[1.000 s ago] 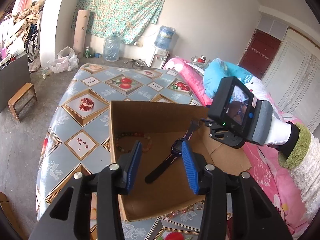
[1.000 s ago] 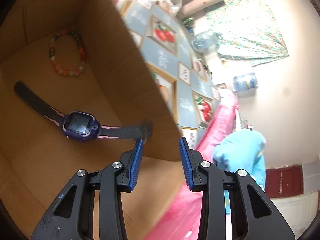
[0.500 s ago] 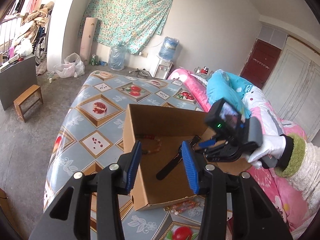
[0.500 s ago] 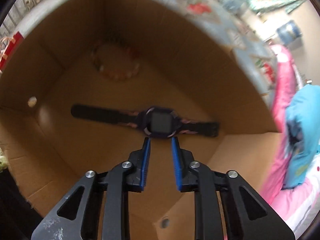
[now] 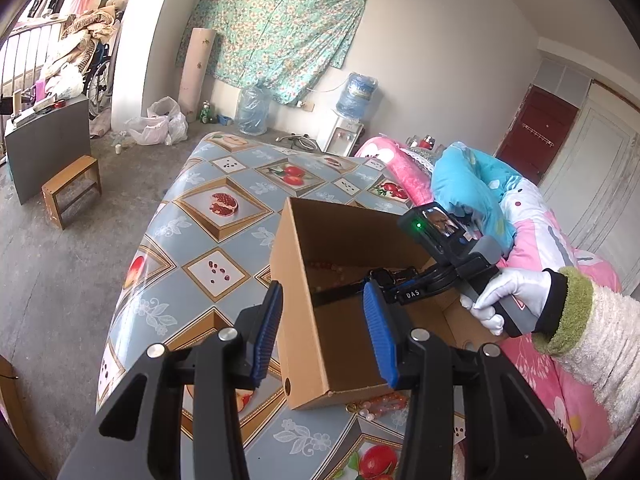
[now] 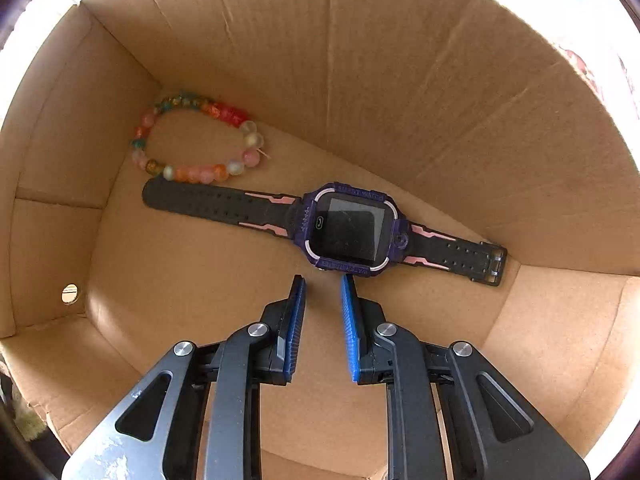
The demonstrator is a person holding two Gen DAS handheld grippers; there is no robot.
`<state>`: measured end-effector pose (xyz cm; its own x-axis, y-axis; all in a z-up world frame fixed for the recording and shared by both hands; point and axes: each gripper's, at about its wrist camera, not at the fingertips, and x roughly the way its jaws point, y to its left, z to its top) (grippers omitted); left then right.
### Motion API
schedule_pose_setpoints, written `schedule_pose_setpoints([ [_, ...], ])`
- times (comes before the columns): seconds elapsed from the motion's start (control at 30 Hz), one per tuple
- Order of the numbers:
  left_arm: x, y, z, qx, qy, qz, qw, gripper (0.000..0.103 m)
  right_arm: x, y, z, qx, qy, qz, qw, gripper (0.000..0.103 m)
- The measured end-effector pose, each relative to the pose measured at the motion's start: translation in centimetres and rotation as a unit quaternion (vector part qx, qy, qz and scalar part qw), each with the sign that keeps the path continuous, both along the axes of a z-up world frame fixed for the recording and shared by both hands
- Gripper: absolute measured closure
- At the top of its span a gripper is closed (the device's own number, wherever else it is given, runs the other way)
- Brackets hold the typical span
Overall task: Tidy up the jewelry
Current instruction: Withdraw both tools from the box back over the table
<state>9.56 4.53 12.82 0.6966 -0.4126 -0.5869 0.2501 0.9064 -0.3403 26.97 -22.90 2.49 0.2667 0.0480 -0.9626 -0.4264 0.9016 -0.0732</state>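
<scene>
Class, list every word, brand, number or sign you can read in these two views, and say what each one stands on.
"DAS": white letters on the right gripper.
Embossed lettering on the watch bezel: too small to read.
Label on the water bottle: blurred, unreadable.

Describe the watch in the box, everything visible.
The smartwatch lies flat, face up, on the floor of the cardboard box, unbuckled and stretched straight. Purple case, dark blank square screen, black perforated strap with pink accents, buckle at one end. The other strap end lies against the beaded bracelet. No tool touches it.
</scene>
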Motion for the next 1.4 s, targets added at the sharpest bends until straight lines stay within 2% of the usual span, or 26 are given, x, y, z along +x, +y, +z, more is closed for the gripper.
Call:
schedule_pose_setpoints([
  [0.1,-0.5,0.2,0.1,-0.002,-0.004,0.001,1.0000,0.062,-0.9,-0.1,1.6,-0.003,-0.023,0.005,1.000,0.083],
  [0.17,-1.0,0.5,0.1,-0.008,-0.009,0.001,0.9999,0.061,-3.2,-0.8,3.2,0.008,-0.044,-0.003,0.999,0.083],
  [0.27,-2.2,0.8,0.1,-0.015,-0.024,0.000,0.9996,0.059,-7.0,-2.0,7.5,0.051,-0.115,-0.009,0.992,0.082],
  [0.33,-3.1,1.0,-0.1,-0.014,-0.034,-0.003,0.9993,0.058,-11.5,-3.0,10.9,0.093,-0.189,-0.011,0.978,0.072],
  [0.4,-4.0,1.2,-0.6,-0.010,-0.042,-0.007,0.9991,0.057,-16.8,-4.3,13.4,0.138,-0.262,-0.006,0.955,0.056],
  [0.43,-4.5,1.2,-0.9,-0.007,-0.043,-0.009,0.9990,0.056,-18.3,-5.3,14.2,0.156,-0.294,-0.002,0.943,0.053],
  [0.47,-4.9,1.2,-1.3,-0.005,-0.043,-0.012,0.9990,0.055,-21.4,-5.9,14.5,0.172,-0.329,0.000,0.928,0.044],
  [0.5,-5.4,1.2,-1.8,-0.004,-0.042,-0.016,0.9990,0.055,-23.4,-6.4,14.5,0.183,-0.349,-0.002,0.919,0.036],
  [0.6,-6.6,0.8,-3.3,-0.006,-0.032,-0.030,0.9990,0.054,-29.2,-7.5,12.6,0.215,-0.384,-0.027,0.898,0.029],
  [0.63,-6.9,0.6,-3.9,-0.008,-0.025,-0.036,0.9990,0.054,-30.5,-7.9,11.5,0.225,-0.383,-0.041,0.895,0.029],
  [0.7,-7.1,-0.3,-5.3,-0.005,-0.007,-0.044,0.9990,0.054,-30.5,-8.5,9.7,0.247,-0.362,-0.068,0.896,0.029],
  [0.8,-6.3,-1.9,-7.1,0.001,0.022,-0.051,0.9984,0.054,-30.2,-8.8,6.2,0.278,-0.302,-0.105,0.906,0.029],
  [0.87,-5.5,-2.7,-7.8,0.003,0.028,-0.053,0.9982,0.054,-28.8,-9.0,3.9,0.291,-0.261,-0.125,0.912,0.030],
  [0.93,-4.8,-3.3,-8.2,0.005,0.031,-0.048,0.9983,0.054,-28.0,-9.0,2.1,0.283,-0.249,-0.139,0.916,0.033],
  [1.0,-4.0,-3.6,-8.1,-0.003,0.034,-0.042,0.9985,0.054,-26.8,-9.2,2.7,0.282,-0.244,-0.142,0.917,0.034],
  [1.07,-3.5,-3.7,-7.7,-0.016,0.027,-0.037,0.9988,0.052,-25.9,-9.6,3.2,0.293,-0.250,-0.145,0.912,0.034],
  [1.17,-2.8,-3.9,-7.2,-0.008,0.017,-0.029,0.9994,0.051,-25.4,-10.0,3.3,0.308,-0.261,-0.145,0.903,0.033],
  [1.27,-2.0,-4.3,-7.3,-0.017,0.022,-0.031,0.9991,0.051,-24.5,-10.3,2.9,0.302,-0.272,-0.148,0.902,0.033],
  [1.4,-2.3,-4.8,-7.8,0.004,0.021,-0.039,0.9990,0.050,-24.4,-11.0,1.9,0.309,-0.272,-0.151,0.899,0.033],
])
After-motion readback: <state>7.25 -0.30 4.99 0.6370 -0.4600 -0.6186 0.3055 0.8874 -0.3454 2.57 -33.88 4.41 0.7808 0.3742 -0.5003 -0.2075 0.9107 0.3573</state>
